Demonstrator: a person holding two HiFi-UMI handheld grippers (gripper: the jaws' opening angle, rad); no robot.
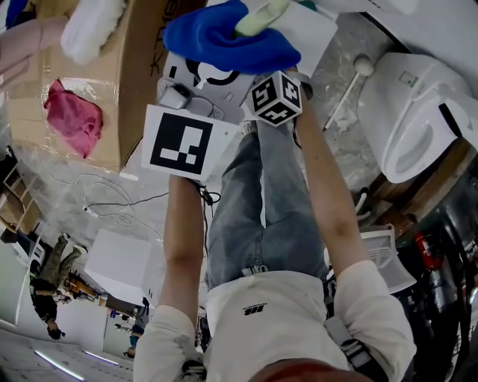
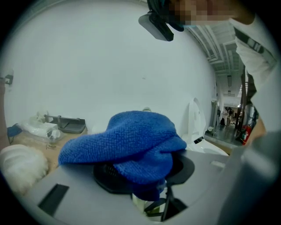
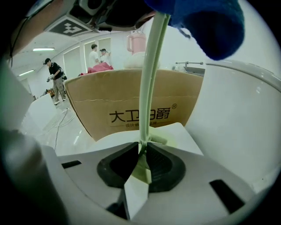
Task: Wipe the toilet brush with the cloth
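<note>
A blue cloth (image 1: 224,39) is bunched round the pale green toilet brush handle (image 1: 261,16) at the top of the head view. In the left gripper view the cloth (image 2: 131,140) drapes over my left gripper (image 2: 141,178), which is shut on it; a bit of pale green shows beneath it. My right gripper (image 3: 142,151) is shut on the green handle (image 3: 151,79), which rises straight from its jaws into the cloth (image 3: 206,22) above. In the head view the two grippers sit side by side, left gripper (image 1: 183,93), right gripper (image 1: 278,97). The brush head is hidden.
A cardboard box (image 1: 112,89) at left holds a pink cloth (image 1: 73,118) and a white fluffy thing (image 1: 89,30). A white toilet (image 1: 418,112) stands at right, with a white stick (image 1: 351,86) beside it and a white basket (image 1: 385,254). Cables (image 1: 104,201) lie on the floor. People (image 3: 55,83) stand far off.
</note>
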